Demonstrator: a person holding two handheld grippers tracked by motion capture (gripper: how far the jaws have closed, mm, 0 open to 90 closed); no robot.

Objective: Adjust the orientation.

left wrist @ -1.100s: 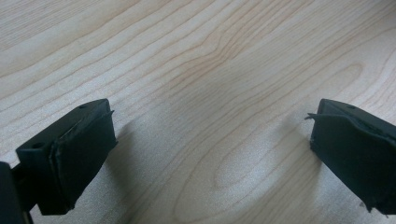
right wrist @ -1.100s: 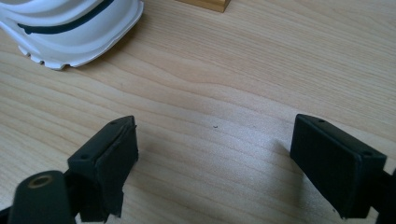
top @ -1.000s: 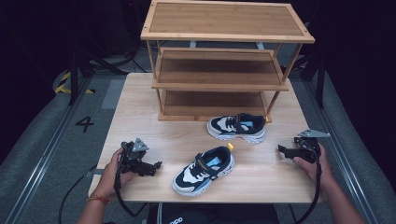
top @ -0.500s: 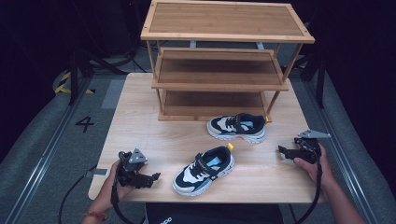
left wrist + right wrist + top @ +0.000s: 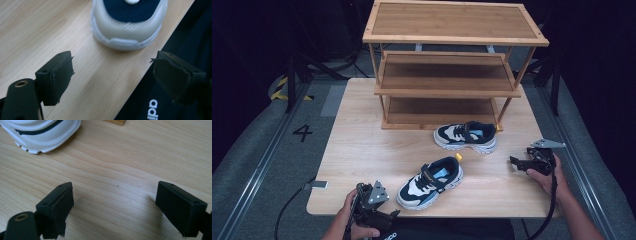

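Observation:
Two navy, white and black sneakers lie on the wooden table [image 5: 362, 150]. The near shoe [image 5: 432, 181] lies slanted by the front edge, and the far shoe [image 5: 466, 136] rests in front of the wooden shelf rack [image 5: 452, 75]. My left gripper [image 5: 391, 216] hovers at the front edge, pointing at the near shoe's toe [image 5: 127, 25]. Its jaws have just been opening a little and stand open [image 5: 112, 62] with nothing between them. My right gripper [image 5: 517, 164] rests open at the right [image 5: 115, 192], over bare wood, short of the far shoe's sole [image 5: 42, 135].
The rack has three levels and fills the table's back half. One of its feet [image 5: 115, 122] stands just beyond the right gripper. A dark garment with white lettering [image 5: 155, 112] lies below the front edge. Grey floor with a "4" mark [image 5: 303, 132] lies left.
My left gripper has moved back to the table's front edge and a little right, ending near the near shoe's toe. The right gripper and both shoes have stayed put.

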